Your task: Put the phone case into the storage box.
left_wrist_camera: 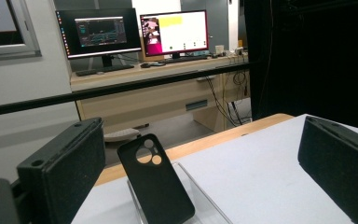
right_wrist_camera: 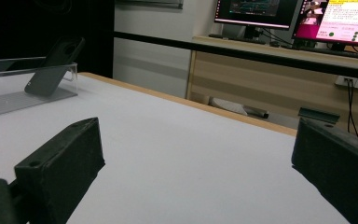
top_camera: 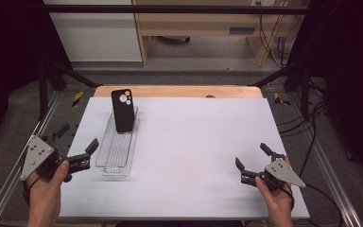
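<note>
Phone case, black, light and bendy we judge, leans in its clear tray; both tools gape wide, so we'd pinch its long edges.

Lab/office: monitors, desk

The white tabletop ends at a wooden strip along its far edge. Beyond it stands a light wooden desk carrying two lit monitors: a dark-screened one and, just beside it, one with a mostly white screen. A keyboard lies before the dark one. A black bar crosses in front of the desk, and cables hang at its right end
</note>
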`<state>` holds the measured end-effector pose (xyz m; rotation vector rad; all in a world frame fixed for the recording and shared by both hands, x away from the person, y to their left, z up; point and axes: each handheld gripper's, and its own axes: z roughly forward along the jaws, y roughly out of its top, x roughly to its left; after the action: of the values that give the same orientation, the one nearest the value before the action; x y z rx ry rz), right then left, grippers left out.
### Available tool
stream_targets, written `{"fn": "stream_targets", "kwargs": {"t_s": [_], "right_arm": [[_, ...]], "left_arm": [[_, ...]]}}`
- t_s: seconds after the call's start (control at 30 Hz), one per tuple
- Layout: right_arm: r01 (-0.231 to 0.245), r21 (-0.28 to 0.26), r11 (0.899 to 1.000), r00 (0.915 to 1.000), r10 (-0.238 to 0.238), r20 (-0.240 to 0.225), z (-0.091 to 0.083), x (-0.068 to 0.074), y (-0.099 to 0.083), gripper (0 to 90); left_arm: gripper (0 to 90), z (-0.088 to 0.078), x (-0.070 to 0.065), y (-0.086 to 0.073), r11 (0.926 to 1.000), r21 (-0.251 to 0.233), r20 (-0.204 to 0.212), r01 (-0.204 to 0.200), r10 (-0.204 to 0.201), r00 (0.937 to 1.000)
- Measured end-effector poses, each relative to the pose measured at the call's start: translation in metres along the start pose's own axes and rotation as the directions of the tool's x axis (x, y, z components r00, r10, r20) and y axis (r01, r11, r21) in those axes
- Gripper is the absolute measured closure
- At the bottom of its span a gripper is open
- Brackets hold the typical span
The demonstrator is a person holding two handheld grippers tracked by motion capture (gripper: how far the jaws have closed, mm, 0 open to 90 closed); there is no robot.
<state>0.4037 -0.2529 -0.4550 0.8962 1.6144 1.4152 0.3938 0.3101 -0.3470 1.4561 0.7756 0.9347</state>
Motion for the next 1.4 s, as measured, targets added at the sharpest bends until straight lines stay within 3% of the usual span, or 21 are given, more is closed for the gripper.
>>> {"fn": "stream_targets", "kwargs": {"t_s": [0.53,0.8,1.1,1.23,1.4], "right_arm": [[0.001,0.0,1.0,1.0,-0.001,0.001,-0.001,0.0,0.0,2.5],[0.0,-0.002,1.0,1.0,0.0,0.004,-0.002,-0.001,0.001,2.5],[-0.002,-0.002,1.0,1.0,0.002,0.005,-0.002,-0.001,0.001,2.5],[-0.001,-0.002,1.0,1.0,0.001,0.005,-0.003,-0.002,0.001,2.5],[0.003,0.0,1.0,1.0,-0.003,0.007,-0.003,-0.003,0.0,2.5]], "left_arm": [[0.5,-0.015,0.006,-0.022,0.9998,-0.012,-0.025,0.014,-0.015,0.9996],[0.5,-0.017,0.004,-0.045,0.9992,0.002,-0.018,0.04,-0.04,0.999],[0.6,-0.014,0.001,-0.072,0.9983,0.042,0.008,0.04,-0.041,0.9991],[0.5,-0.011,-0.001,-0.078,0.999,0.033,0.045,0.03,-0.031,0.9985],[0.5,-0.009,-0.003,-0.087,0.9978,0.042,0.049,0.052,-0.054,0.9974]]}}
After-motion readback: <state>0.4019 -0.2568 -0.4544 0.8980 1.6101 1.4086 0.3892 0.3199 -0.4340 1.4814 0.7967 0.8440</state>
